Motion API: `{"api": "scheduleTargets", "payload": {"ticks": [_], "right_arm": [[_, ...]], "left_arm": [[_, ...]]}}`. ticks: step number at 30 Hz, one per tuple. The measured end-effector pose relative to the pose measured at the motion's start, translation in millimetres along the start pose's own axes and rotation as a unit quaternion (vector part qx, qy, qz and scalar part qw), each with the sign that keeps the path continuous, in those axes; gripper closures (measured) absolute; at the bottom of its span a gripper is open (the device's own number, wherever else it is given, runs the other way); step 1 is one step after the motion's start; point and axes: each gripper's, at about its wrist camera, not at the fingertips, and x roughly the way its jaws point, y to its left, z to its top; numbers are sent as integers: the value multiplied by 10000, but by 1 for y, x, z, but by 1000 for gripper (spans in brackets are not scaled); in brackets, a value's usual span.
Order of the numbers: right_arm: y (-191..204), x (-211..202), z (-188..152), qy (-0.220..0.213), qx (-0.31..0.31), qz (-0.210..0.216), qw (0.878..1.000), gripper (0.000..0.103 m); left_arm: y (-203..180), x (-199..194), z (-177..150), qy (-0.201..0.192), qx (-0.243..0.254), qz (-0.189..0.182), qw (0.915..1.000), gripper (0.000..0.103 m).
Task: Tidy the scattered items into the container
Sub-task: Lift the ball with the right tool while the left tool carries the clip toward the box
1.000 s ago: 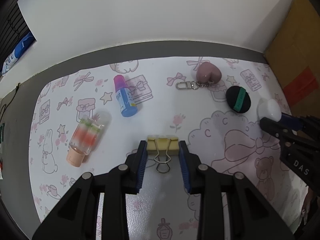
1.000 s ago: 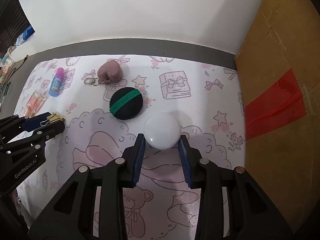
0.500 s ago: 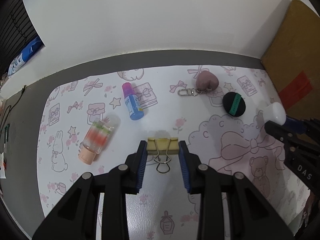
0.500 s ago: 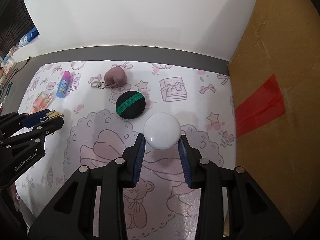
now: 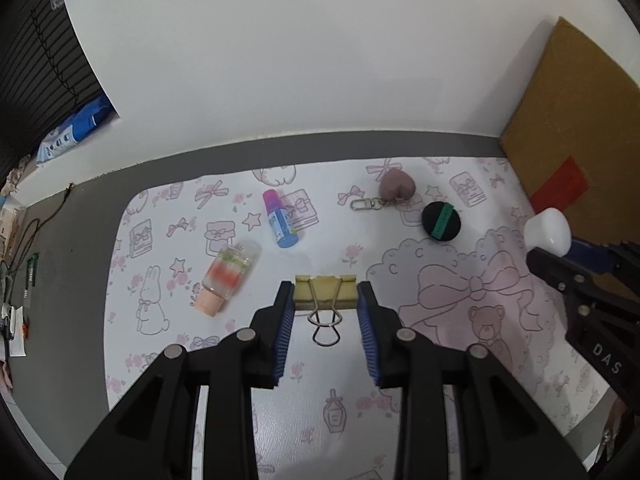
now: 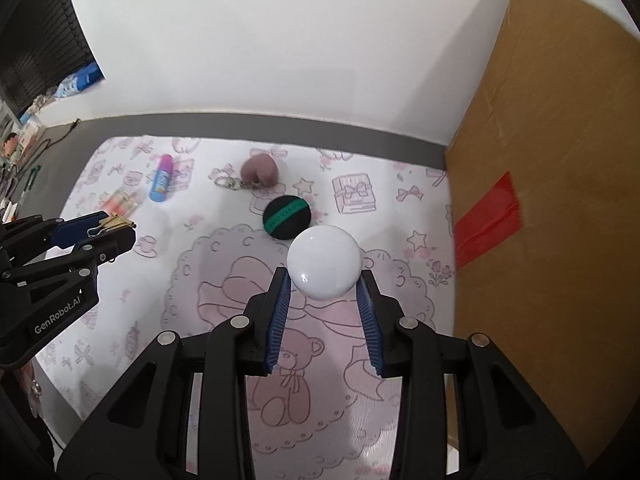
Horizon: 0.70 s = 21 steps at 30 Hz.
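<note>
Yellow clip (image 5: 325,291): gripped in left gripper (image 5: 325,312) jaws.
White jar (image 6: 325,269): gripped in right gripper (image 6: 324,300) jaws.
Mat (image 5: 256,360): bottles, keychain, puff lying.

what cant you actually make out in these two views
- Cardboard box: both views show only its outer wall; the frame edge cuts off its top, so its inside is unseen.
- White round item: the right gripper covers its lower part, so what it is stays unclear.
- Blue-capped tube: label too small to read.
</note>
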Motion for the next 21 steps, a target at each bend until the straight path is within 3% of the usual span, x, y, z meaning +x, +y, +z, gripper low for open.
{"api": "scheduleTargets", "payload": {"ticks": [21], "right_arm": [[23,-157,-3,-870,-154,-92,9960,68]], "left_arm": [[-2,-157,1,-944,79,63,9955,72]]}}
